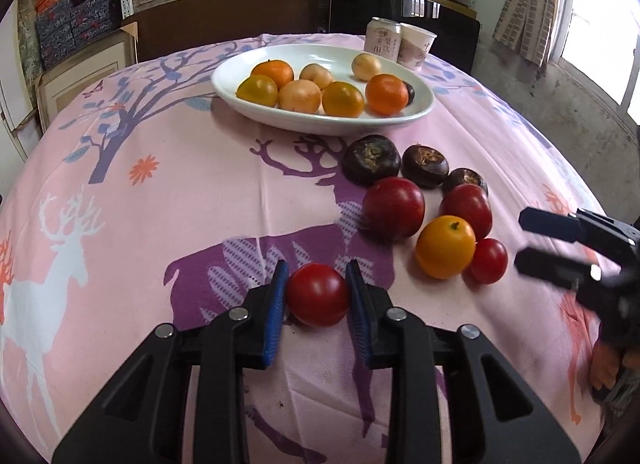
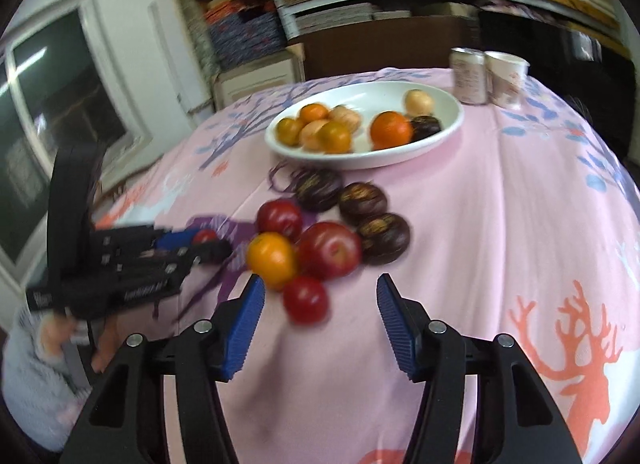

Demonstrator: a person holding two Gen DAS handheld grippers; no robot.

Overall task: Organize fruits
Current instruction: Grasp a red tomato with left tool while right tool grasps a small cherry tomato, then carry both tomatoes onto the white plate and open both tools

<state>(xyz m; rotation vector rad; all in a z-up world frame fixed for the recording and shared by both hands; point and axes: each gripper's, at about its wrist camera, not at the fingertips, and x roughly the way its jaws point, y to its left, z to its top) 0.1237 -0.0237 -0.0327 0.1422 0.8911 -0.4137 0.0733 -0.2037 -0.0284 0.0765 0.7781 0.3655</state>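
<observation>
Near the front of the pink cloth [image 1: 160, 223], well apart from the loose heap: left gripper [image 1: 317, 276] closed on a red tomato [image 1: 318, 296], blue pads pressing both flanks at about the widest part. Gripped there, most likely, to stop so round and smooth a thing from slipping out above or below. Resting on the fabric, not yet lifted. Taken at a downward slant, leaving the top of the tomato bare and the fingers clear of the heap.

Over on the right side, right gripper [image 2: 320, 284] with jaws apart and holding nothing. Poised around a small red fruit [image 2: 306, 300], lying between the fingertips but nearer the left pad, touching neither as far as the blur allows. Sitting at the near edge of the heap, tight against an orange fruit [image 2: 271, 260], so probably chosen as the easiest piece to reach without disturbing the others.

Behind these, two larger red fruits [image 2: 328, 250] and three dark brown fruits [image 2: 363, 203], all on the cloth, touching or just beside one another. Further back, white dish [image 1: 332, 125] already carrying oranges, yellowish and pale fruit and one dark piece at its right end, with bare room left along the far side. Judged roughly midway: several pieces in, eight on the cloth.

Beyond the dish, can [image 1: 383, 39] and paper cup [image 1: 416, 47] side by side, out of the way.

Worth centring the right jaws before closing, to avoid shoving the orange fruit aside
</observation>
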